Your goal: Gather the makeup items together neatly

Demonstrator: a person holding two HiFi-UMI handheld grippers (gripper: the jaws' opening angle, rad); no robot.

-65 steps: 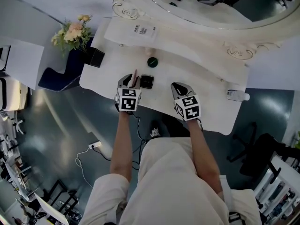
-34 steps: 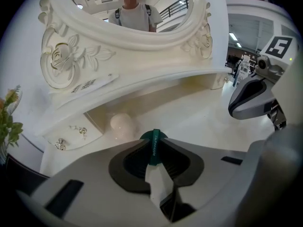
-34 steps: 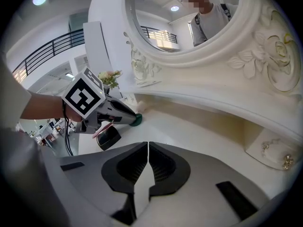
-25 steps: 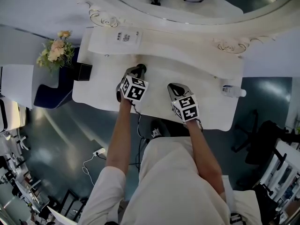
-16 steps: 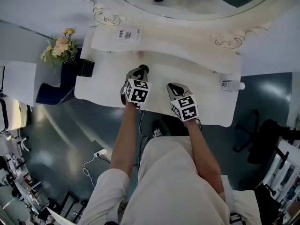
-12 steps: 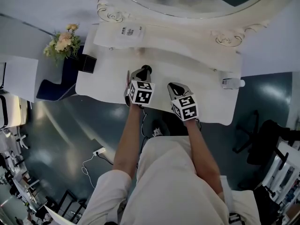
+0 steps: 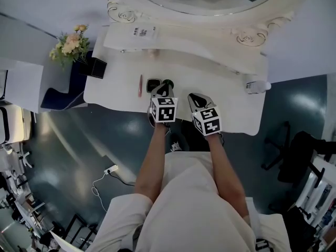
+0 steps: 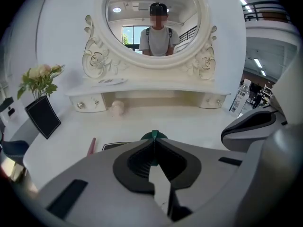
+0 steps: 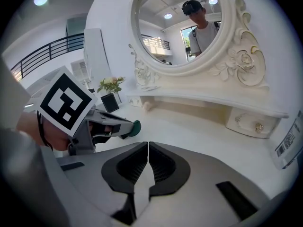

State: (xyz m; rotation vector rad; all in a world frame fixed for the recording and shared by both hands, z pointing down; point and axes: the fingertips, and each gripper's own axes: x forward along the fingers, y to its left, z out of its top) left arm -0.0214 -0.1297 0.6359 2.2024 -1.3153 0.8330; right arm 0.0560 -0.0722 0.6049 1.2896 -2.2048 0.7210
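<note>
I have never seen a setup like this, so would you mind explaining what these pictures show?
A person holds a hand-held claw in each hand. One picture looks down from a camera on the person's head; the other two cameras ride on the claws. Below is a white dressing table with a mirror. On it lie a reddish pencil and a black square compact. The left claw is shut on a small green round item; the right claw is shut and empty.

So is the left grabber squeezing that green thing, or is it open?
Shut on it. In the left gripper view the left gripper has its jaws together, with the green pot pinched at their tips.
</note>
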